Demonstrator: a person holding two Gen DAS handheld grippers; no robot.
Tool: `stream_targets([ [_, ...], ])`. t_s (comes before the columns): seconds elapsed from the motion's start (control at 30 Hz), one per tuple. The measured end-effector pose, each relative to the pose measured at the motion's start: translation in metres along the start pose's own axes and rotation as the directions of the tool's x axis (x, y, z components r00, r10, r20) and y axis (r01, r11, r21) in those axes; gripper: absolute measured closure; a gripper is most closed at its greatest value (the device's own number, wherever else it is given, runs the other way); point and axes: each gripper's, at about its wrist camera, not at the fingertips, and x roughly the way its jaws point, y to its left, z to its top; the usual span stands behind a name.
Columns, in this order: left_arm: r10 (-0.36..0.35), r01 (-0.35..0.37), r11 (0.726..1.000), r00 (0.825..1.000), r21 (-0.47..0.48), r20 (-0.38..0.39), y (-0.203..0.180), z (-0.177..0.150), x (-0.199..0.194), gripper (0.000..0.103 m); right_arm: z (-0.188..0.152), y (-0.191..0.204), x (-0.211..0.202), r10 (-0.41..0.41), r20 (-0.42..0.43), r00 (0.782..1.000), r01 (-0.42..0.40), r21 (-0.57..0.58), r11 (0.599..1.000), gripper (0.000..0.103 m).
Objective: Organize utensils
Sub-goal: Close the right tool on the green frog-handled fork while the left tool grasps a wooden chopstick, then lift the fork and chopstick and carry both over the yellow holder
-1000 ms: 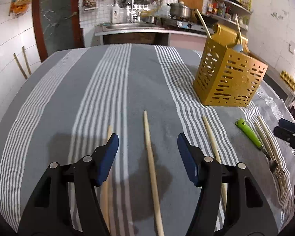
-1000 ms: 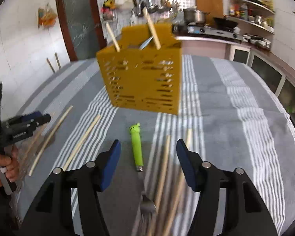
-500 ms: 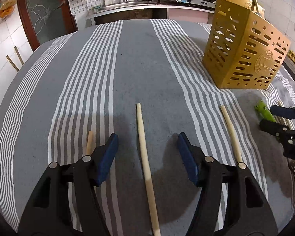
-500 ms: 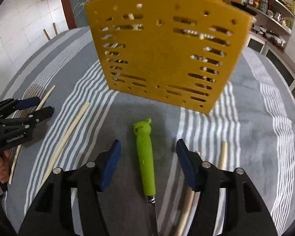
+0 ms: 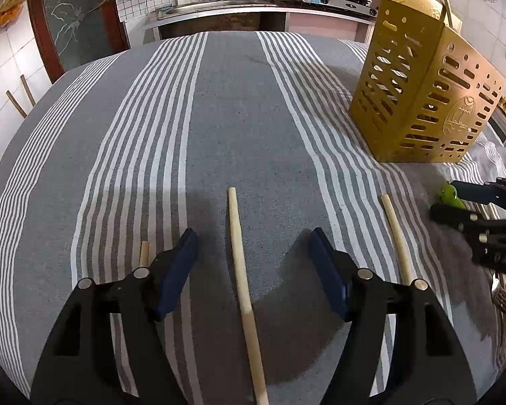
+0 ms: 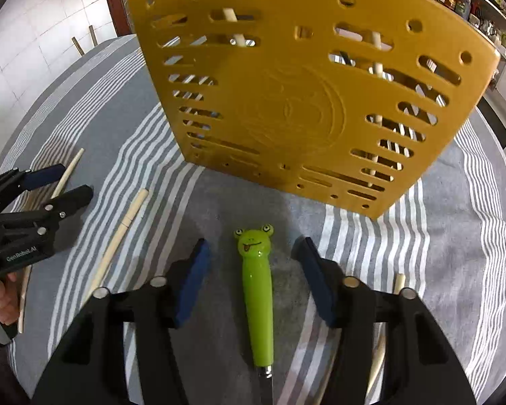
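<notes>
1. yellow utensil holder [image 6: 307, 101]: taken as the landmark; stood upright on the striped cloth [image 5: 219, 108], slotted walls, a few sticks already seen inside through the slots.
2. frog-handled fork [image 6: 257, 290]: laid on the cloth just in front of the holder, frog head toward the holder, metal end running back under the camera; only the green handle is shown.
3. right gripper [image 6: 253, 283]: placed astride the fork handle, one blue pad on each side. its jaws are closing, yet a gap is seen on both sides and the handle is not pressed. the fork's long axis is aligned with the gripper's pointing line, so the pads would meet the handle across its width; this hand is judged by far the nearer to the fork.
4. wooden chopstick [image 5: 243, 283]: laid to the left of the holder and well apart from it, long axis pointed away from the camera.
5. left gripper [image 5: 253, 270]: set astride that chopstick, its jaws opening wide, nothing touched.
6. further chopsticks: one [image 5: 396, 236] between the left gripper and the holder, one stub [image 5: 144, 253] on the far side.
</notes>
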Motion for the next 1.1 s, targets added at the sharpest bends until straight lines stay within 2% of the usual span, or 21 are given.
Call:
stream_targets([
  [0.07,0.002,-0.002,1.000,1.000,0.012,0.001,0.000,0.001,0.001,0.052,0.002,0.001,0.000,-0.002,-0.006,1.000,0.002,-0.011,1.000,0.083],
  [0.2,0.002,-0.002,1.000,1.000,0.017,0.000,0.001,0.005,0.002,0.071,0.004,0.002,-0.001,0.001,-0.011,1.000,-0.001,-0.014,1.000,0.084],
  [0.27,-0.004,0.004,1.000,1.000,0.000,0.003,0.004,0.007,0.002,0.087,0.007,-0.001,-0.003,0.003,-0.002,1.000,-0.003,-0.012,1.000,0.084],
  [0.33,-0.016,0.017,1.000,1.000,-0.014,0.004,0.007,0.008,0.001,0.098,0.006,-0.007,-0.007,0.011,0.011,1.000,-0.011,-0.004,1.000,0.084],
  [0.43,-0.044,0.044,0.998,0.999,-0.033,0.010,0.010,0.009,-0.002,0.099,0.007,-0.012,-0.018,0.035,0.052,0.998,-0.036,0.016,0.999,0.084],
  [0.63,-0.055,0.057,0.997,0.997,-0.046,0.051,0.011,0.010,-0.016,0.099,0.000,-0.022,-0.048,0.072,0.149,0.986,-0.078,0.038,0.996,0.084],
  [0.83,-0.052,0.057,0.998,0.990,-0.035,0.129,0.003,0.013,-0.050,0.099,-0.011,-0.040,-0.086,0.096,0.243,0.965,-0.114,0.062,0.992,0.084],
  [0.97,-0.036,0.044,0.998,0.980,-0.034,0.197,-0.002,0.016,-0.078,0.099,-0.020,-0.048,-0.109,0.104,0.293,0.950,-0.128,0.065,0.990,0.084],
  [1.1,-0.033,0.041,0.999,0.969,-0.026,0.246,-0.006,0.018,-0.103,0.099,-0.024,-0.045,-0.131,0.103,0.362,0.927,-0.134,0.064,0.989,0.084],
])
